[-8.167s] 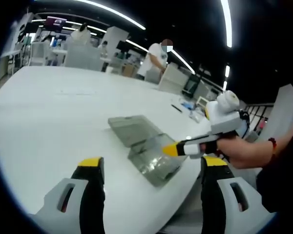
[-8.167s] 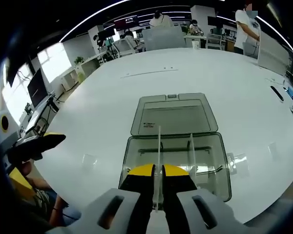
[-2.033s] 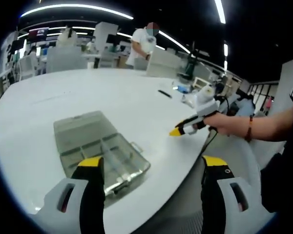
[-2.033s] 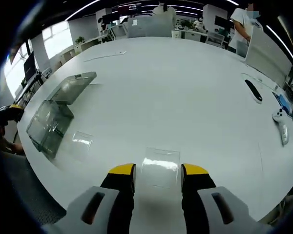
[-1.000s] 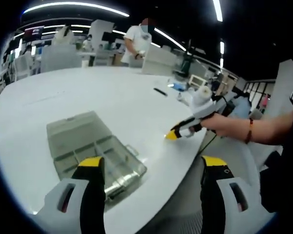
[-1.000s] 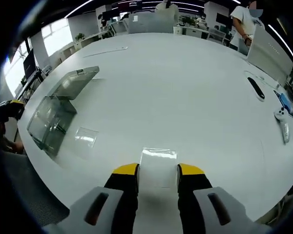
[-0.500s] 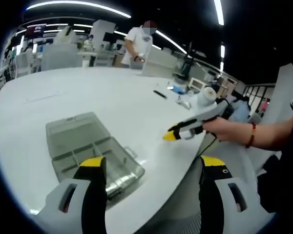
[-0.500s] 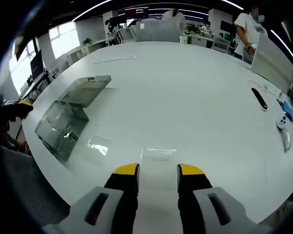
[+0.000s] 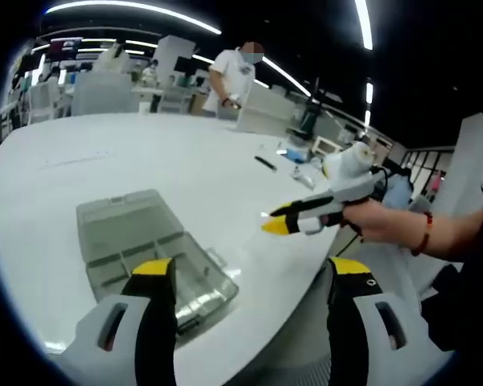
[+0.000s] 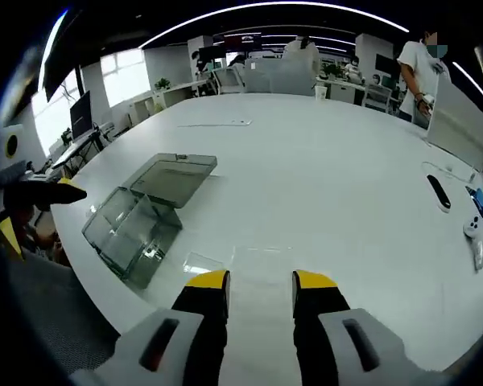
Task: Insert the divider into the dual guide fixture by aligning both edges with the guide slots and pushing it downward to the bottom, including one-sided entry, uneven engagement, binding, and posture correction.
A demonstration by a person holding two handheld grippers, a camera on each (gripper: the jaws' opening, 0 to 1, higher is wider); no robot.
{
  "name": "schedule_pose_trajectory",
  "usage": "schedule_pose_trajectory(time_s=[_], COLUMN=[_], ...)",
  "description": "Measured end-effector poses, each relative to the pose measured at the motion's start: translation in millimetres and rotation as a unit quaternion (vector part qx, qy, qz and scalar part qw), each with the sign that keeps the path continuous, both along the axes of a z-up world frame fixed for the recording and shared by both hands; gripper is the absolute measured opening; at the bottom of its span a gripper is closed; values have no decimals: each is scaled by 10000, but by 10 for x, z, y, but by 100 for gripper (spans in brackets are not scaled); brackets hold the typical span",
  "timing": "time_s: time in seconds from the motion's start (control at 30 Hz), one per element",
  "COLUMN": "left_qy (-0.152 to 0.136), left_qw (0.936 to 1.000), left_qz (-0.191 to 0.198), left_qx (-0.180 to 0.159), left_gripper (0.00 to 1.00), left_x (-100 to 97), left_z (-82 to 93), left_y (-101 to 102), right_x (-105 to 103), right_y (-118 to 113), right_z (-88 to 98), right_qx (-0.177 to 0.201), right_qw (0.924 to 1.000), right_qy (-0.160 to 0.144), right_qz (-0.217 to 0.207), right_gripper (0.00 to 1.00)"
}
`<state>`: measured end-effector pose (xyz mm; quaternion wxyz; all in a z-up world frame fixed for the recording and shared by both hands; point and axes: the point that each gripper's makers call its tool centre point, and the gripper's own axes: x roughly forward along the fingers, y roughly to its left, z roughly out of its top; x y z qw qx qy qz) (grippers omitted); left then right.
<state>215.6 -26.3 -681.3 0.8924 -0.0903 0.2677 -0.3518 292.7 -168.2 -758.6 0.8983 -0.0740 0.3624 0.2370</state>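
In the left gripper view, a clear plastic organizer box (image 9: 149, 257) with its lid laid open is seen at about 8 o'clock on the white table (image 9: 145, 161); thin partitions are visible inside it. The left gripper (image 9: 249, 281) is seen at 6 o'clock, its yellow-tipped jaws spread wide with nothing between them; the left jaw overlaps the near corner of the box in the picture, but contact cannot be told. At about 3 o'clock the right gripper (image 9: 275, 223) is held by a hand (image 9: 382, 225) above the table edge, well apart from the box. A person in a white shirt (image 9: 233, 72) is standing at 12 o'clock behind the table.

In the right gripper view, the same organizer box (image 10: 141, 217) is placed at 9 o'clock, its lid resting open on the far side. A clear divider (image 10: 203, 264) is lying flat on the table just beside the box, at about 7 o'clock. The right gripper (image 10: 260, 283) is seen at 6 o'clock, and a second transparent divider (image 10: 262, 269) is clamped between its narrow jaws, away from the box. A dark marker (image 10: 439, 191) and a white controller (image 10: 475, 233) are lying at 3 o'clock.
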Motion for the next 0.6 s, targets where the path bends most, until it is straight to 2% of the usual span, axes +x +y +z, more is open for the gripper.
schedule_pose_trajectory(time_s=[0.2,0.6], left_qy=[17,37], left_qw=[10000,9992], left_qz=[57,299], left_qx=[-53,-255], left_gripper=[74,70], left_x=[17,73], left_z=[9,49], left_y=[21,72], right_x=[-6,-95], right_y=[149,423], right_z=[110,287], right_qx=[134,317], right_qw=[9996,9974], right_qy=[-196,-389], right_qz=[149,518], right_gripper=[27,27])
